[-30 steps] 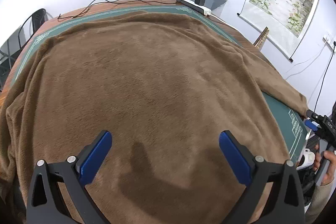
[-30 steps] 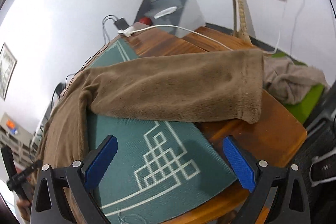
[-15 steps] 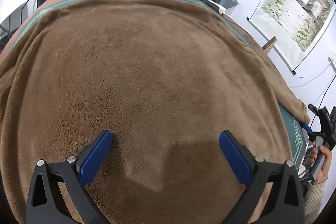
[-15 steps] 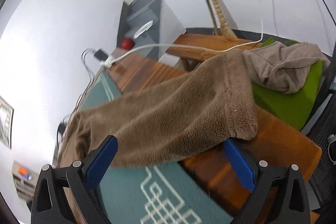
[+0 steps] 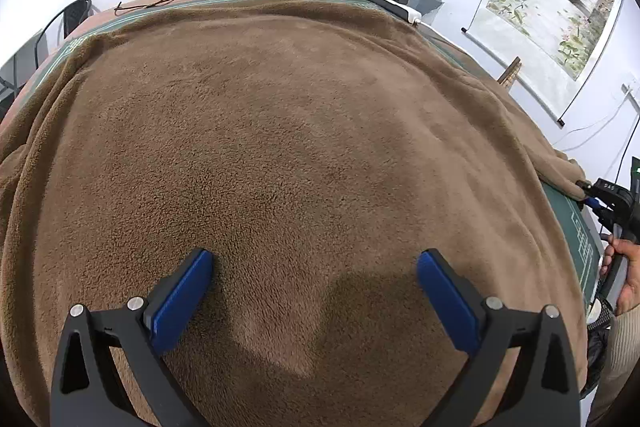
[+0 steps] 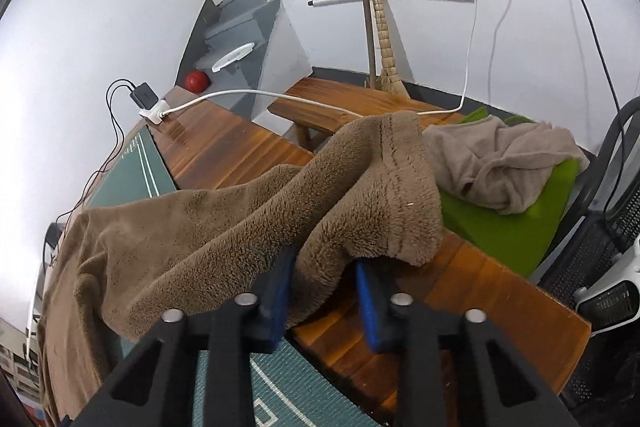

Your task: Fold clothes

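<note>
A brown fleece garment (image 5: 300,127) lies spread over the table and fills the left wrist view. My left gripper (image 5: 315,259) is open, its blue pads low over the garment's body with nothing pinched between them. In the right wrist view the garment's sleeve (image 6: 240,219) stretches across the wooden table to its cuff (image 6: 404,195). The jaws of my right gripper (image 6: 324,263) are closing, and a bunched fold of the sleeve near the cuff sits pressed between the blue pads. The right gripper (image 5: 592,193) also shows at the far right of the left wrist view, at the sleeve's end.
A grey cloth (image 6: 500,159) lies crumpled on a green cushion (image 6: 512,231) past the table's corner. A power strip (image 6: 154,113) with cables sits at the table's far edge. A green patterned mat (image 6: 136,167) lies under the garment. A black mesh chair (image 6: 592,251) stands right.
My right gripper moved onto the sleeve by the cuff and closed, bunching the fabric up. My left gripper sank closer to the garment's body and stays open.
</note>
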Demonstrator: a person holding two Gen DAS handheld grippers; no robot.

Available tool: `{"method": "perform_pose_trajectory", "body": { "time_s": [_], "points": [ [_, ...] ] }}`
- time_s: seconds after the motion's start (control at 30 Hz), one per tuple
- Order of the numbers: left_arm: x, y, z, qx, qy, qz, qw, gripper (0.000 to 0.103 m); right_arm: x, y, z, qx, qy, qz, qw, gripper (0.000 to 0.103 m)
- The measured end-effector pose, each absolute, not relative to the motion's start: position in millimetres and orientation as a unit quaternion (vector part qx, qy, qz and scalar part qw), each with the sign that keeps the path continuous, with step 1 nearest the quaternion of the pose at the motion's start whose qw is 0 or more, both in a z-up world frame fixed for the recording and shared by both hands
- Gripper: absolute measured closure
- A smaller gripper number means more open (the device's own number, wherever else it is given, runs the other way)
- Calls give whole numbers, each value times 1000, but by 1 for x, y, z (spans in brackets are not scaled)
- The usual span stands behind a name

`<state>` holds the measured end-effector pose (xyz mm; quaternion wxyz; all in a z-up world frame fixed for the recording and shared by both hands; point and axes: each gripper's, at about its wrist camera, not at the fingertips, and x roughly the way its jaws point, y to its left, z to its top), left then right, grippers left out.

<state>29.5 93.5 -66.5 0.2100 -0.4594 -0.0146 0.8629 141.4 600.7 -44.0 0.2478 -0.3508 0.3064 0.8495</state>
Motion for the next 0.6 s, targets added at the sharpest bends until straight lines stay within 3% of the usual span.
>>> {"method": "perform_pose_trajectory", "body": {
  "time_s": [0.07, 0.17, 0.4, 0.6],
  "points": [
    [29, 90, -66, -457, -27, 863, 216, 1, 142, 601, -44, -346, 312, 851, 243, 88],
    [28, 86, -66, -454, -42, 862, 222, 1, 145, 594, -32, -325, 302, 863, 240, 88],
    [26, 79, -66, -449, -71, 859, 234, 1, 120, 548, 39, -264, 203, 918, 214, 88],
    [25, 65, -66, -442, -120, 852, 254, 1, 72, 480, 84, -240, 135, 952, 130, 88]
  ]
}}
